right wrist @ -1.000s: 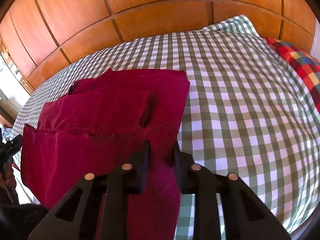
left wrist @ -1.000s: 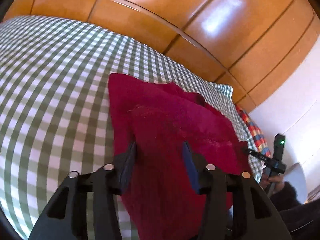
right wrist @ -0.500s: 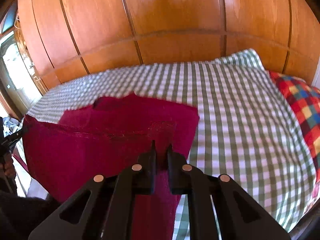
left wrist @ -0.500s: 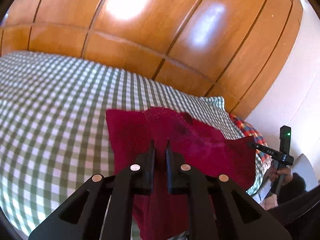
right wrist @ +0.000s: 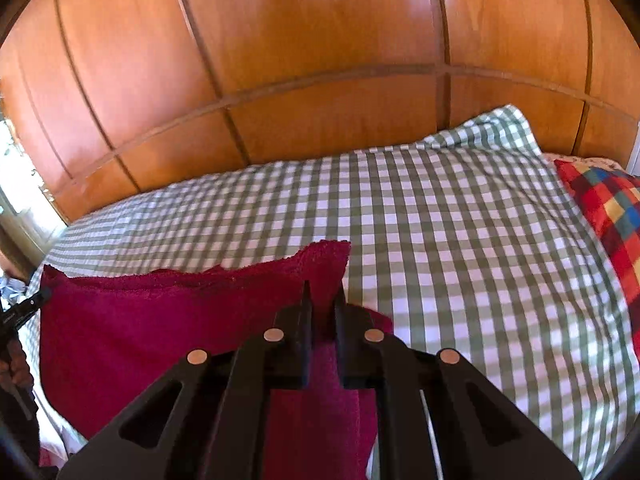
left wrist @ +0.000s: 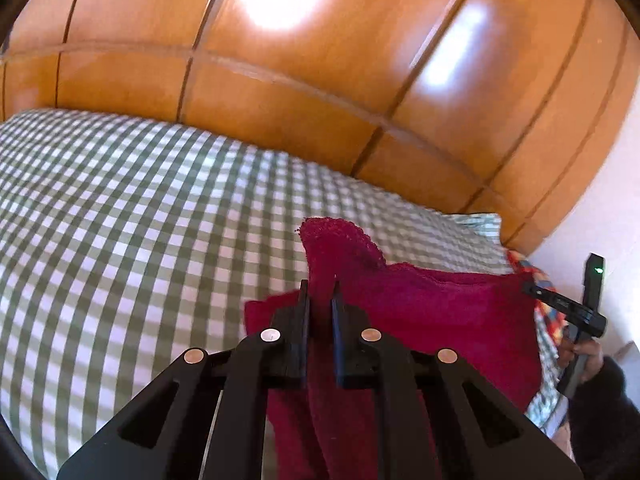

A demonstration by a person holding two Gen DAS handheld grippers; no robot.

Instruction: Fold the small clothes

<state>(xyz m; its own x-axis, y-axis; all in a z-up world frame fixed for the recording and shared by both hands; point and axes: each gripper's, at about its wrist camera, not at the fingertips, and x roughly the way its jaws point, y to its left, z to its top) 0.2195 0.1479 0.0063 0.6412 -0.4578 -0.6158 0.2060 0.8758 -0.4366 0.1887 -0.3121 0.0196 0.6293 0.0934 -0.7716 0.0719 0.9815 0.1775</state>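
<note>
A dark red garment (left wrist: 432, 316) hangs stretched between my two grippers above the green-and-white checked bed (left wrist: 120, 232). My left gripper (left wrist: 320, 292) is shut on the garment's left upper corner. My right gripper (right wrist: 322, 300) is shut on the right upper corner of the garment (right wrist: 160, 328). The cloth's top edge runs taut between them and its lower part hangs down out of view. The right gripper also shows at the right edge of the left wrist view (left wrist: 576, 316), and the left gripper at the left edge of the right wrist view (right wrist: 20, 312).
An orange wooden panelled headboard (left wrist: 320, 80) rises behind the bed (right wrist: 460, 248). A red, yellow and blue checked pillow (right wrist: 608, 216) lies at the bed's right side. A pale wall (left wrist: 600, 200) stands to the right.
Both grippers closed on the garment's near edge and lifted it off the bed. The cloth now hangs stretched in the air instead of lying flat.
</note>
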